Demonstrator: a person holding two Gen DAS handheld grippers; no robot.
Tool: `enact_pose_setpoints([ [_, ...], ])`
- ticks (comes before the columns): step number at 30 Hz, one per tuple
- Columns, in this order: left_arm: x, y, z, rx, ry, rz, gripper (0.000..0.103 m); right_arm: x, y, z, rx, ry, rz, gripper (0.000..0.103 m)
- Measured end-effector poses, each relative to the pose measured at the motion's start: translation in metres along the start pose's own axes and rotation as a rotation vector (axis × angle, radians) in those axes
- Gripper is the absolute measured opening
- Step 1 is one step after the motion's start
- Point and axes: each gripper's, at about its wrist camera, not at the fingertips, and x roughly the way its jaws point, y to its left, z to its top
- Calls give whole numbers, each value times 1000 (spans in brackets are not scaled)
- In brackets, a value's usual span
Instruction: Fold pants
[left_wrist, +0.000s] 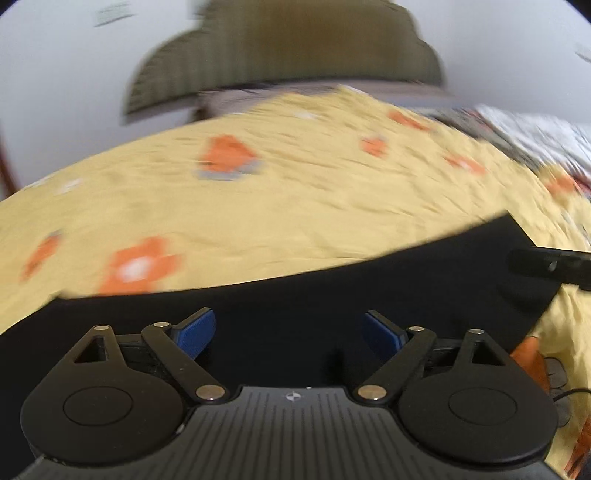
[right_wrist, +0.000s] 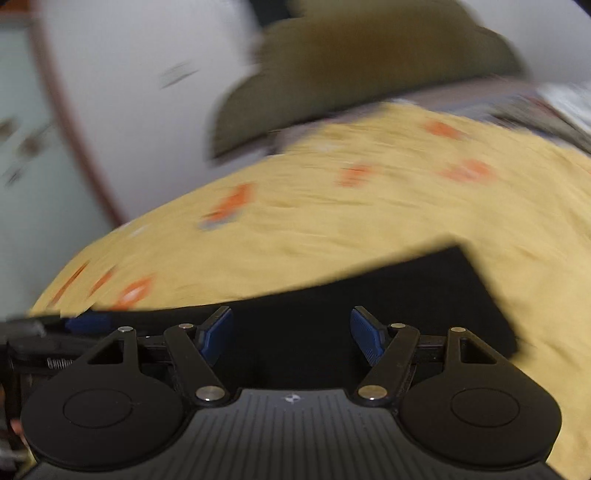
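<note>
The left gripper (left_wrist: 289, 334) and the right gripper (right_wrist: 291, 334) both stand with jaws apart and nothing between the blue pads, each above the black pants (left_wrist: 332, 306). The pants lie flat on the yellow flowered bedsheet (left_wrist: 295, 184), near its front edge.

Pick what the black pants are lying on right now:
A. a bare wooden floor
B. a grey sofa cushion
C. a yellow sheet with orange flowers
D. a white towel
C: the black pants lie spread over the yellow sheet, whose orange flower prints show all around them.
</note>
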Motion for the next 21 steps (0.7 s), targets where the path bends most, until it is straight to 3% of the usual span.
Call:
enact_pose_setpoints([
  [6,-39,113,-26,-206,46,292,94,80,149,5,-509,93,159,70],
  [8,-52,150,-38,-267,64,365,94,111,196,1,-629,149,249,70],
  [12,-68,204,-54,-325,99,508,94,180,257,-7,-699,334,429,70],
  [14,-70,224,-60,-324,115,541,94,208,276,-16,-741,360,371,70],
  [15,-68,232,-64,-317,132,568,94,217,280,-18,-745,347,320,76],
  [18,-65,246,-73,-277,182,669,94,204,278,-11,-676,283,243,79],
  [21,-61,256,-86,-258,202,689,98,165,281,-21,-727,270,360,79],
])
